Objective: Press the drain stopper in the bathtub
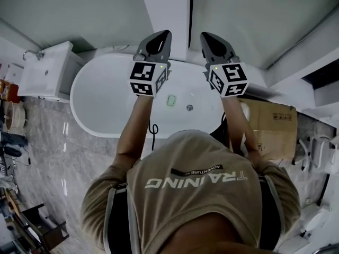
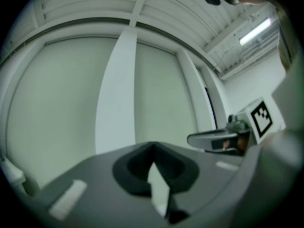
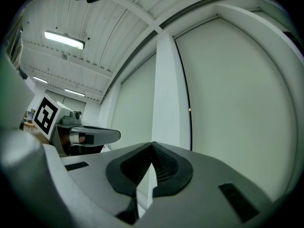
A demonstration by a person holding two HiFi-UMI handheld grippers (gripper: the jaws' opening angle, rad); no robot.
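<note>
Bathtub rim point(image 1: 74, 97) lies well below left tool point(image 1: 160, 36) and right tool point(image 1: 207, 37), both closed, empty.

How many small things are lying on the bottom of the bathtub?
2. A pale green block lies near the middle of the bathtub; the round drain stopper sits close beside it. The person may hide more.

I log pale grey-green wall panels point(image 1: 79, 9), split by a white pillar point(image 1: 164, 9). The floor point(image 1: 58, 152) is glossy grey marble-look tile. A white washbasin cabinet point(image 1: 45, 73) stands at left and a cardboard box point(image 1: 273, 126) at right (its print is too small to read). The ribbed white ceiling point(image 3: 109, 27) carries a lit strip light point(image 3: 64, 40).
</note>
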